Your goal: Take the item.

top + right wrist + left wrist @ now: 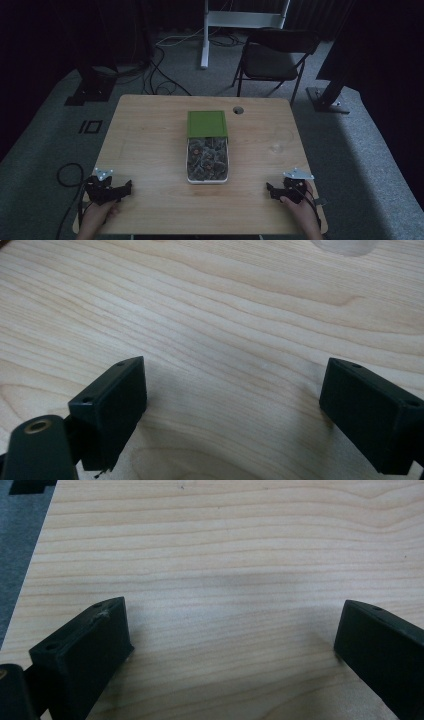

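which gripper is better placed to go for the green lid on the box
Neither clearly. The left gripper and right gripper rest open at the near corners, about equally far from the green lid and the box.

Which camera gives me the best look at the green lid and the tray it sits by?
The high view: the green lid lies flat at mid-table, its near edge against the white tray of dark pieces. The left and right gripper views look down between their own spread fingers onto bare wooden table, with neither item in frame.

White tray (pixel 189 170) of dark pieces, table centre; green lid (pixel 207 123) touching far end.
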Demonstrator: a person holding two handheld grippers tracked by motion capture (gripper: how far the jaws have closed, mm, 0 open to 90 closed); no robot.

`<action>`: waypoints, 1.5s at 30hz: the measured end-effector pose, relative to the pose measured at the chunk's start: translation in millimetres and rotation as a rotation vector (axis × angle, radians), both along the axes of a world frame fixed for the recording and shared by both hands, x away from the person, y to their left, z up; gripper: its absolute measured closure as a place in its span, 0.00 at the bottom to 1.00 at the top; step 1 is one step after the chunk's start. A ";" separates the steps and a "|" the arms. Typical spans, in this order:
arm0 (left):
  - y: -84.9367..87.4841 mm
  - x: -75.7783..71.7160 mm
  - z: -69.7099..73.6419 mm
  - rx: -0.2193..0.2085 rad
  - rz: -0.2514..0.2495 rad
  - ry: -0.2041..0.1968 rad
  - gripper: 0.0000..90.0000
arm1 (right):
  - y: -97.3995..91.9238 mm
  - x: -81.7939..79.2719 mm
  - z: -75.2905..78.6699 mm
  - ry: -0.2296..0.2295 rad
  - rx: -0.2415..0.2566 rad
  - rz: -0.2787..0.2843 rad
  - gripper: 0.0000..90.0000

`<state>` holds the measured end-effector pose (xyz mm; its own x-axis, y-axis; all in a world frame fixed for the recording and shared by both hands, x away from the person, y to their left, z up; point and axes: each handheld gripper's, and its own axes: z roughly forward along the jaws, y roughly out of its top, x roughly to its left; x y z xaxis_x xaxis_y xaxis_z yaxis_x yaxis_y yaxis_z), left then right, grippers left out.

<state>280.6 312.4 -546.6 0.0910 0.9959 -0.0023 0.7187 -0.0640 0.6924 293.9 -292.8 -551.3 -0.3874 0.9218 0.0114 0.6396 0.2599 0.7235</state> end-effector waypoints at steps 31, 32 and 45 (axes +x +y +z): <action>-1.3 -0.5 -0.2 0.012 0.001 0.004 0.02 | 2.4 -6.9 0.0 0.001 -0.001 -0.034 0.13; -1.3 -0.5 -0.2 0.012 0.001 0.005 0.02 | 2.3 -7.0 0.0 0.002 0.000 -0.034 0.13; -1.3 -0.5 -0.2 0.012 0.001 0.004 0.02 | -8.7 -4.5 1.4 -0.001 0.011 -0.074 0.15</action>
<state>280.1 311.1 -546.8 0.0902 0.9959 0.0096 0.7218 -0.0721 0.6883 289.3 -301.5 -549.9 -0.3182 0.9478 0.0218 0.6564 0.2036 0.7265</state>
